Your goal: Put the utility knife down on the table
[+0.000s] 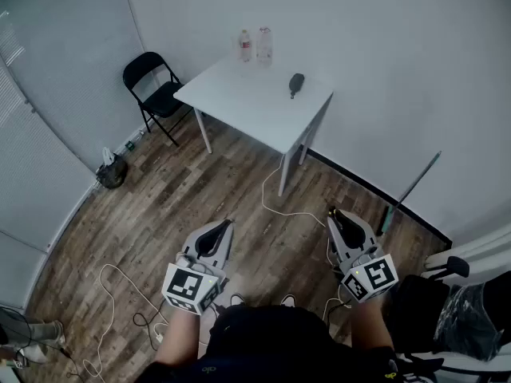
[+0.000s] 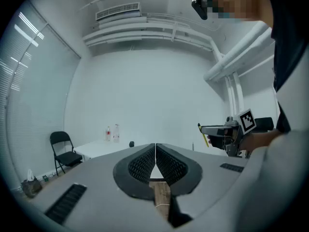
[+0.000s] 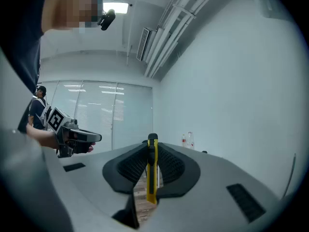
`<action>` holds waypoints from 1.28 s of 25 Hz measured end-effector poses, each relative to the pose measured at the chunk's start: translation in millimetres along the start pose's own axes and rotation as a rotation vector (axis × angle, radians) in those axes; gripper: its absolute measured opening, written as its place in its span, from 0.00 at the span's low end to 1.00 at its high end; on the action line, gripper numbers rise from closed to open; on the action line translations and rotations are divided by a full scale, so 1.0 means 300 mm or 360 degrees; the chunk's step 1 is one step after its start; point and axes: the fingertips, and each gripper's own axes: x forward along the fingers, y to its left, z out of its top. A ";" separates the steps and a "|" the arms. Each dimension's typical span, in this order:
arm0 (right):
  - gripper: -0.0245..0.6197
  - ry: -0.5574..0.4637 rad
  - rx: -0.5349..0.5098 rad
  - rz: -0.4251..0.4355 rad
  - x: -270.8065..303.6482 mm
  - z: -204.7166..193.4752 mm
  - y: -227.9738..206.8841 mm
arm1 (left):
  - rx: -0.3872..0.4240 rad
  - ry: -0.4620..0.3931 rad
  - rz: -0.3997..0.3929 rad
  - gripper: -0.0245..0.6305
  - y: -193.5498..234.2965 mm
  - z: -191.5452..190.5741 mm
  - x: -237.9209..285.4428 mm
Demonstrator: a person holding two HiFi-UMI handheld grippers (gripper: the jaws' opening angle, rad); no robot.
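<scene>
Utility knife (image 3: 152, 175) clamped in the right tool (image 1: 335, 215), left tool (image 1: 226, 227) pinched together empty; bench (image 1: 247, 106) at upper centre not yet reached.

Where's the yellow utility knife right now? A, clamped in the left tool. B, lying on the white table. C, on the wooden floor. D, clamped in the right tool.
D: the right gripper view shows the yellow utility knife standing upright between the jaws of the right tool.
</scene>
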 end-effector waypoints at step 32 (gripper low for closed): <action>0.15 -0.0039 0.0069 0.0035 0.247 -0.034 0.330 | -0.0001 0.0058 -0.0039 0.07 0.333 -0.083 -0.216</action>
